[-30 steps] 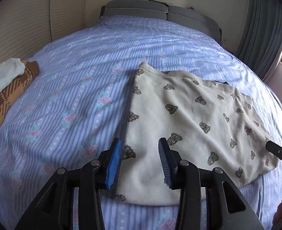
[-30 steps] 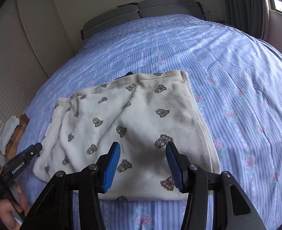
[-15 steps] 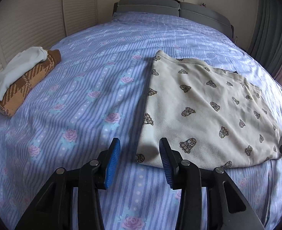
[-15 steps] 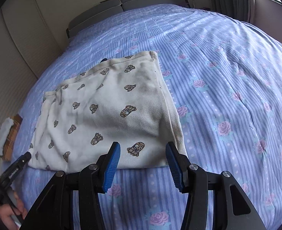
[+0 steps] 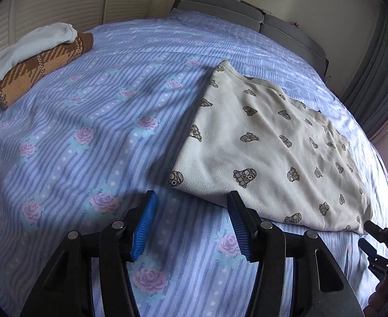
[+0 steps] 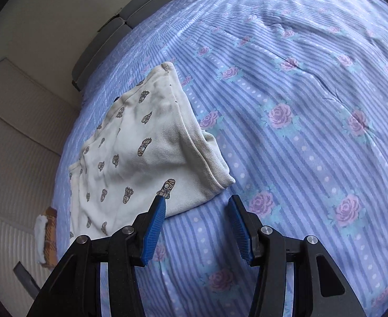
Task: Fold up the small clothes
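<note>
Floral bedspread [image 5: 93,137] bears folded cream garment [image 5: 268,153]; both claws spread, left claw [image 5: 191,211], right claw [image 6: 196,211]

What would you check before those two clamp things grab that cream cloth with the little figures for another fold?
1. Left gripper open, holding nothing: ok.
2. Right gripper open, holding nothing: ok.
3. Cream cloth lying flat on the bedspread: ok, though layers show at its right edge.
4. Each gripper near a front corner: ok; both hover just short of the cloth.
5. Folded pile well away from the cloth: ok.
6. How many layers a pinch would catch: cannot tell.
</note>
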Tool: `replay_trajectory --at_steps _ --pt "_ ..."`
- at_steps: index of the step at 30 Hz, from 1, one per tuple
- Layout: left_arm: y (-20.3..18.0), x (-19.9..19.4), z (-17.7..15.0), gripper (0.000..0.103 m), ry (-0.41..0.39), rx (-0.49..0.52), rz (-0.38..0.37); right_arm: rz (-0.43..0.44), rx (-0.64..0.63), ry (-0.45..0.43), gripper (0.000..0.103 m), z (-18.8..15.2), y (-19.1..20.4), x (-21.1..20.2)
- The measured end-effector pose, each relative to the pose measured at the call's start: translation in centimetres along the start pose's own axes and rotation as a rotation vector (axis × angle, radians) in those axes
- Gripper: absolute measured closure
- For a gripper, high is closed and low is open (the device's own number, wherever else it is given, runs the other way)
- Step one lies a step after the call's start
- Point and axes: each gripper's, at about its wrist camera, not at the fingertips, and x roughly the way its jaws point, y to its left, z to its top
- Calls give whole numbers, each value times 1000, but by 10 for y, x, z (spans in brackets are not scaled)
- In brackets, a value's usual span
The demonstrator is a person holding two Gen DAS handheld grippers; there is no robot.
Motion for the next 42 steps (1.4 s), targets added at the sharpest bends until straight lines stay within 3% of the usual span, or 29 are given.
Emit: replay_trajectory --at_steps 13,16,19,22,23,25,42 --pt "14 15 12 50 19 -209 -127 53 24 -70 52 3 9 21" --pt "13 19 14 60 21 -240 -132 57 16 -75 52 5 8 22" --pt "15 22 15 81 30 -262 -154 67 4 -81 53 10 10 24" --pt "13 20 14 89 27 -252 -146 57 -5 -80 72 14 10 27" --pt "12 18 13 90 19 -246 -136 57 2 -75 86 16 8 28" --pt "10 14 11 92 -1 -239 -124 73 16 -65 94 17 3 28" --pt "16 -37 13 93 -43 -199 -102 120 19 -83 99 6 7 -23"
